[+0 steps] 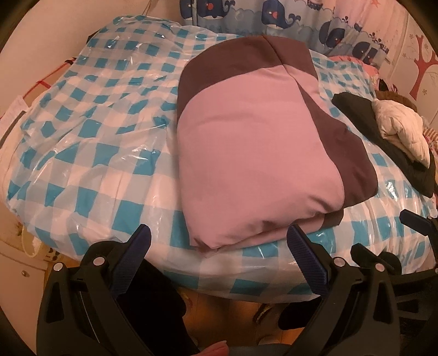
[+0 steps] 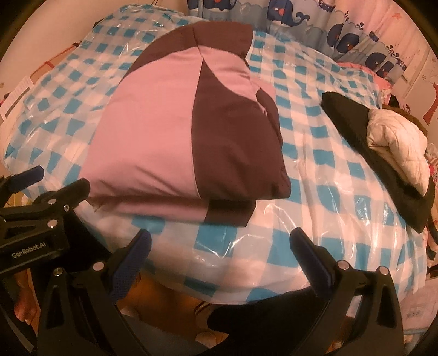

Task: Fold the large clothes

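A pink and dark brown garment [image 1: 254, 153] lies folded into a thick rectangle on the bed; the right wrist view shows it [image 2: 175, 137] left of centre. My left gripper [image 1: 219, 234] hovers open just in front of the garment's near edge, nothing between its fingers. Further right, my right gripper [image 2: 219, 238] is open too, over the checked cover, a little short of the garment's near right corner. The left gripper also shows at the left edge of the right wrist view [image 2: 41, 186], and the right gripper at the right edge of the left wrist view [image 1: 410, 227].
The bed wears a blue and white checked cover under clear plastic [image 1: 95, 123]. A black and white padded jacket [image 2: 391, 153] lies at the bed's right side. A whale-print curtain [image 2: 301, 16] hangs behind. Below the bed edge is a wooden floor [image 1: 232, 309]; a white cabinet [image 1: 16, 271] stands left.
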{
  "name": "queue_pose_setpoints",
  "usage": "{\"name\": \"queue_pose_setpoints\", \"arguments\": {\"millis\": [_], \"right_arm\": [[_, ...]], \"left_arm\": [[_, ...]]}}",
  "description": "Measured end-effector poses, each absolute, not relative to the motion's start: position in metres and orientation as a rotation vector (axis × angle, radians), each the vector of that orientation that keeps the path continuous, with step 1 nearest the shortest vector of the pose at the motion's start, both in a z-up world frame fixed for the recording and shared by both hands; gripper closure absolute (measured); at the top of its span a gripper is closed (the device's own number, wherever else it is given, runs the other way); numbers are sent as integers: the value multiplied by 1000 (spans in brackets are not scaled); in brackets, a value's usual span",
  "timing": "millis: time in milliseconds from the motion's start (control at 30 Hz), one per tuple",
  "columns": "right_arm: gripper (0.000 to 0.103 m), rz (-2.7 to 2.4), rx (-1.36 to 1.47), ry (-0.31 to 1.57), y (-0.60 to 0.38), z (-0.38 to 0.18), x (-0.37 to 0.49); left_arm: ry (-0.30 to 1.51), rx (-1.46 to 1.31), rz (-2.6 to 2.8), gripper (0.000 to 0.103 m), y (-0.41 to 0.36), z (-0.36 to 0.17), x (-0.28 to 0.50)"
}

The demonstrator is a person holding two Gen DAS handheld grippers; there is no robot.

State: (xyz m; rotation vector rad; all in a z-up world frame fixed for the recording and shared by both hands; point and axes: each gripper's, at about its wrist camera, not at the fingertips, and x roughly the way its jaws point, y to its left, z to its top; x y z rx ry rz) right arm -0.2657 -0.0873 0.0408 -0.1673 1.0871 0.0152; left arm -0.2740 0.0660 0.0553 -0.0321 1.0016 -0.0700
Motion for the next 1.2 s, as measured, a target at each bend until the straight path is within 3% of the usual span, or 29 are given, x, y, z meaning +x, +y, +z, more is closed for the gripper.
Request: {"name": "queue_pose_setpoints", "arguments": {"millis": [1200], "right_arm": [[5,37,-184,1079,-78,42,-265]], "left_arm": [[982,-13,-63,7,63,66,-277]]}}
